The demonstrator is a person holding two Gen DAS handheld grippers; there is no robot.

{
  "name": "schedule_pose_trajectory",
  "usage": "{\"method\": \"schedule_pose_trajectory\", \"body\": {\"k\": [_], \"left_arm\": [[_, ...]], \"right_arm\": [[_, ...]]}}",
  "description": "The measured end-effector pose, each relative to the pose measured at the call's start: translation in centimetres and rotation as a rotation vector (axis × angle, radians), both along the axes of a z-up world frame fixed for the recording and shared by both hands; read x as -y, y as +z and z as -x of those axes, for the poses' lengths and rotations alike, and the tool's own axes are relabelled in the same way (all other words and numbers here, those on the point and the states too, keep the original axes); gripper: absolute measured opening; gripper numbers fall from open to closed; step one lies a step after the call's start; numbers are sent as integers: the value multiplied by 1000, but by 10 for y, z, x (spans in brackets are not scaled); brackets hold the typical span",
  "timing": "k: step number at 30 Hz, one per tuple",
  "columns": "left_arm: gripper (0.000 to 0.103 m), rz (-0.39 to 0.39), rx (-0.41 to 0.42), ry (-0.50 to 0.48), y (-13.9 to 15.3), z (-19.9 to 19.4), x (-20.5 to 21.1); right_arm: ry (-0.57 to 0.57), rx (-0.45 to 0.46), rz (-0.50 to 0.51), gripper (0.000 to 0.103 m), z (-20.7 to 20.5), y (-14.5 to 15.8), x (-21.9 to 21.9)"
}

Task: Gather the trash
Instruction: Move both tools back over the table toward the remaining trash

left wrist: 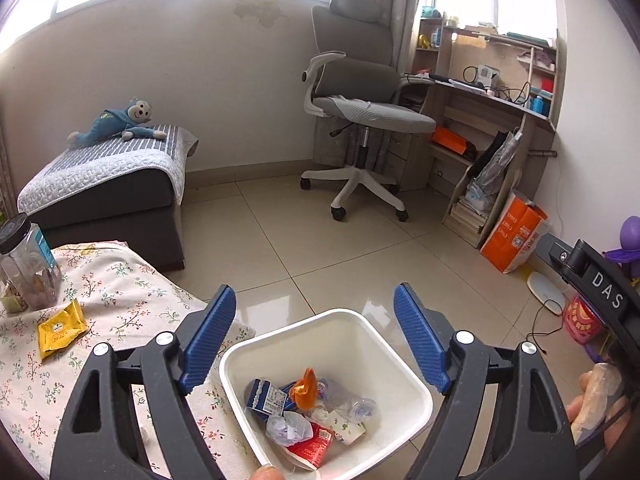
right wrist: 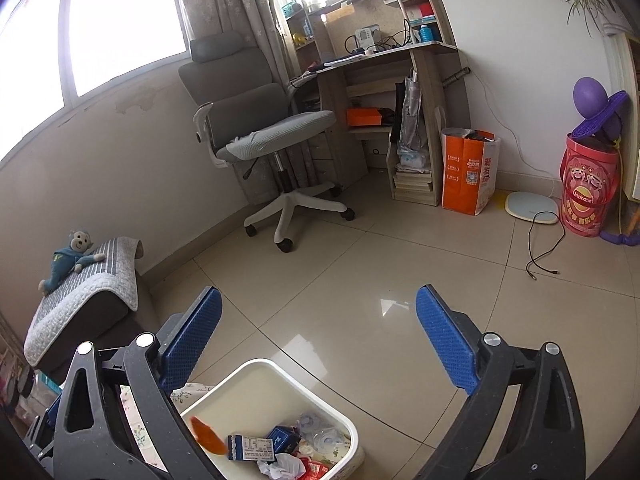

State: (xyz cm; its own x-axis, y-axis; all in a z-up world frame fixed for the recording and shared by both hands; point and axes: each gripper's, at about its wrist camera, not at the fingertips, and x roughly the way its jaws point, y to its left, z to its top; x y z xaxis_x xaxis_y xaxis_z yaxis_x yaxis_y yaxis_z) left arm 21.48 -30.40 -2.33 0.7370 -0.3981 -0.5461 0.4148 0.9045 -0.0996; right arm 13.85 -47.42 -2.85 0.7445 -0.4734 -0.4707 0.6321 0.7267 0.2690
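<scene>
A white trash bin (left wrist: 332, 312) stands on the tiled floor beside a table with a floral cloth (left wrist: 120, 304). It holds a blue carton (left wrist: 266, 396), a red packet (left wrist: 312, 446), crumpled white paper (left wrist: 288, 428) and clear plastic (left wrist: 360, 404). An orange wrapper (left wrist: 305, 390) sits above the rest, and it is blurred in the right wrist view (right wrist: 206, 436). My left gripper (left wrist: 316, 340) hangs open over the bin with nothing between its blue pads. My right gripper (right wrist: 318, 342) is open and empty, up and to the right of the bin (right wrist: 256, 362). A yellow packet (left wrist: 60, 330) lies on the cloth.
A plastic jar (left wrist: 24, 264) stands on the table. Beyond are a grey ottoman (left wrist: 112, 196) with a plush monkey, an office chair (right wrist: 272, 140), a desk (right wrist: 384, 64), an orange bag (right wrist: 468, 172), a red bucket (right wrist: 586, 192) and a loose black cable (right wrist: 544, 240).
</scene>
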Motion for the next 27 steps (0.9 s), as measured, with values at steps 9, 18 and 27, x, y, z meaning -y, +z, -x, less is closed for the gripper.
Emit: {"method": "schedule_pose_trajectory", "body": {"k": [9,18,27], "left_arm": [[89,-31,73,64,10,8,-19],[92,-60,133,203,23,5,-75],[94,-66,144,329,31,0,-135]], "right_arm": [[68,-5,26,96,-6,4,-21],[188,-3,60,96,-24,15,-68],[302,-7,148,96,-44,28,-130]]}}
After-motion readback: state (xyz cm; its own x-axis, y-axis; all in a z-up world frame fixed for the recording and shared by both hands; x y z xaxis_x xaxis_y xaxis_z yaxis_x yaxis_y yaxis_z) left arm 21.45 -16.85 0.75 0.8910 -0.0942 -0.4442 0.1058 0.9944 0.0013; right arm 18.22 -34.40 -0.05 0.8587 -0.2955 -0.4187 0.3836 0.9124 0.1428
